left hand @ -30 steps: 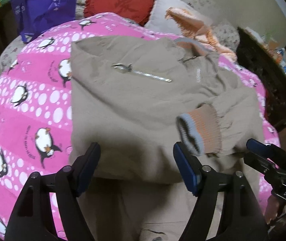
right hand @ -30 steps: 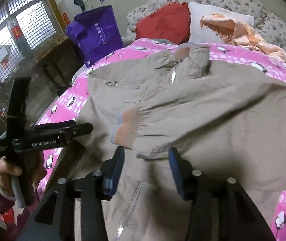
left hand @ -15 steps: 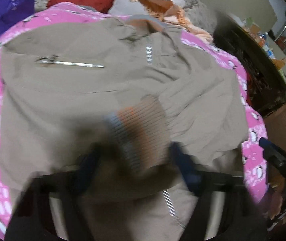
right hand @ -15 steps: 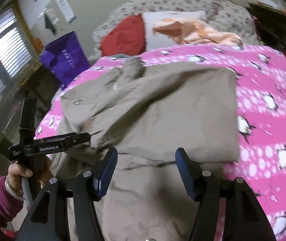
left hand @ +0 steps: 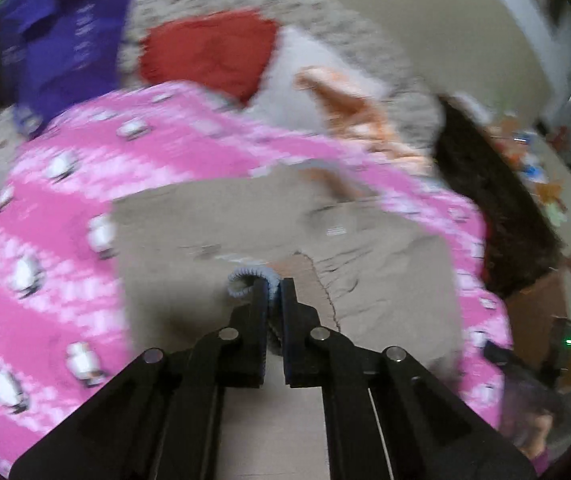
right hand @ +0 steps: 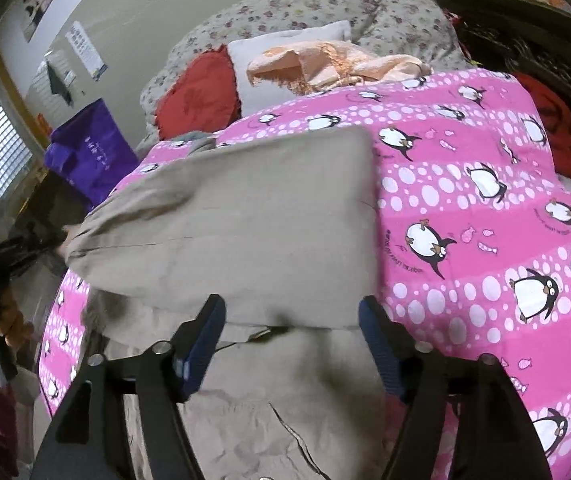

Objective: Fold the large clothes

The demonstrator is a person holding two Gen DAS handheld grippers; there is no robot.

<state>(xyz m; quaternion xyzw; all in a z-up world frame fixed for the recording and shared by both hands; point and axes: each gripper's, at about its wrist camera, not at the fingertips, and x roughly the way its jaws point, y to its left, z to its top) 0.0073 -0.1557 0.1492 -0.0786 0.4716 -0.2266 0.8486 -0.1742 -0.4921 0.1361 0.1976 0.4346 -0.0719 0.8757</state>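
A large tan jacket (left hand: 385,280) lies spread on a pink penguin bedspread (left hand: 45,240). My left gripper (left hand: 274,286) is shut on the sleeve's ribbed grey-blue cuff (left hand: 245,280) and holds it above the jacket's body. In the right wrist view the jacket (right hand: 253,232) has its side folded over, and my right gripper (right hand: 291,316) is open and empty, its jaws spread just over the folded edge near the hem. The left wrist view is blurred by motion.
A red cushion (right hand: 197,96), a white pillow (right hand: 289,60) with peach cloth (right hand: 333,64) and a floral duvet (right hand: 325,4) lie at the bed's head. A purple bag (right hand: 89,152) stands at the left. Dark furniture (right hand: 525,32) runs along the right side.
My left gripper has closed on the sleeve cuff and lifted it. My right gripper has swung right along the jacket and opened wider.
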